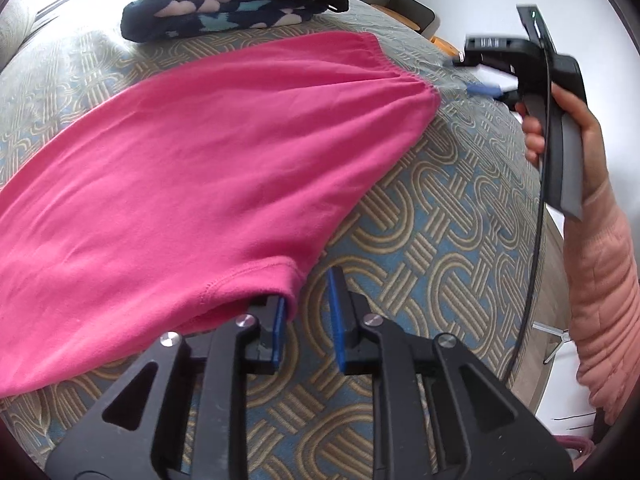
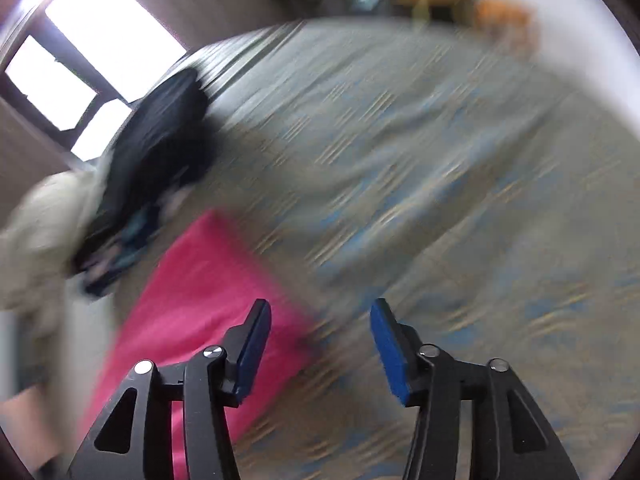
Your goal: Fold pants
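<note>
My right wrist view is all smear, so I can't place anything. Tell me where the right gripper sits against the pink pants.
Observer: The right gripper hangs just past the waistband of the pink pants, open, apparently clear of the cloth.
Operator: Report the left gripper.
Observer: The left gripper is at the leg hem. The hem drapes against one pad, but nothing is pinched between the pads.
Operator: Say how the pants lie.
Observer: Flat and smooth on the patterned cover, with no cross fold in sight.
</note>
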`<state>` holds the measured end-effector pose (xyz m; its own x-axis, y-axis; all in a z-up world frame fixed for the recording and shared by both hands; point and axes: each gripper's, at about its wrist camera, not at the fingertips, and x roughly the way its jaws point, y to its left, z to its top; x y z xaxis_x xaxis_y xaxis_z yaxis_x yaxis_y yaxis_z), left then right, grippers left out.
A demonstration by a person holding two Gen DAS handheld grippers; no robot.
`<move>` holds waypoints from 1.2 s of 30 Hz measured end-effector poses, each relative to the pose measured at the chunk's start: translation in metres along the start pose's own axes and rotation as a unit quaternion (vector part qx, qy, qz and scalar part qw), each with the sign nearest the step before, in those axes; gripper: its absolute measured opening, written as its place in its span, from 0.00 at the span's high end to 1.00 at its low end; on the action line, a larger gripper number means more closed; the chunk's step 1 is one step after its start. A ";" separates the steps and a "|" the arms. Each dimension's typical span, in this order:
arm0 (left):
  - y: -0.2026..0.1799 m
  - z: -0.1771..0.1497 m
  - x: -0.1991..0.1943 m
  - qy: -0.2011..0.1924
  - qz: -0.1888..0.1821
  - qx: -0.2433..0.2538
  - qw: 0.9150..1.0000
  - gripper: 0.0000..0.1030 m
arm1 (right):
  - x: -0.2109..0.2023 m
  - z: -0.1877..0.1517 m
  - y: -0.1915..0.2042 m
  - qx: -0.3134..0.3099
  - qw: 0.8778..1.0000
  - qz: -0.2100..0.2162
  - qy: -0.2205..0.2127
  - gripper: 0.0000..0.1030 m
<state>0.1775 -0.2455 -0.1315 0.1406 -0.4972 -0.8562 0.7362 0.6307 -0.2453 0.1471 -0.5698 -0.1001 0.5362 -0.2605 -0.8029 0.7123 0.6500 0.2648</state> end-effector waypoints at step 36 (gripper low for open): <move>-0.014 -0.005 -0.001 -0.006 0.018 0.011 1.000 0.67 | 0.068 0.007 0.022 -0.112 0.982 0.111 0.107 0.78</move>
<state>0.1635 -0.2510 -0.1290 0.1756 -0.4812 -0.8588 0.7443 0.6359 -0.2041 0.2021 -0.5780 -0.1453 0.5423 0.0456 -0.8389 0.4590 0.8203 0.3413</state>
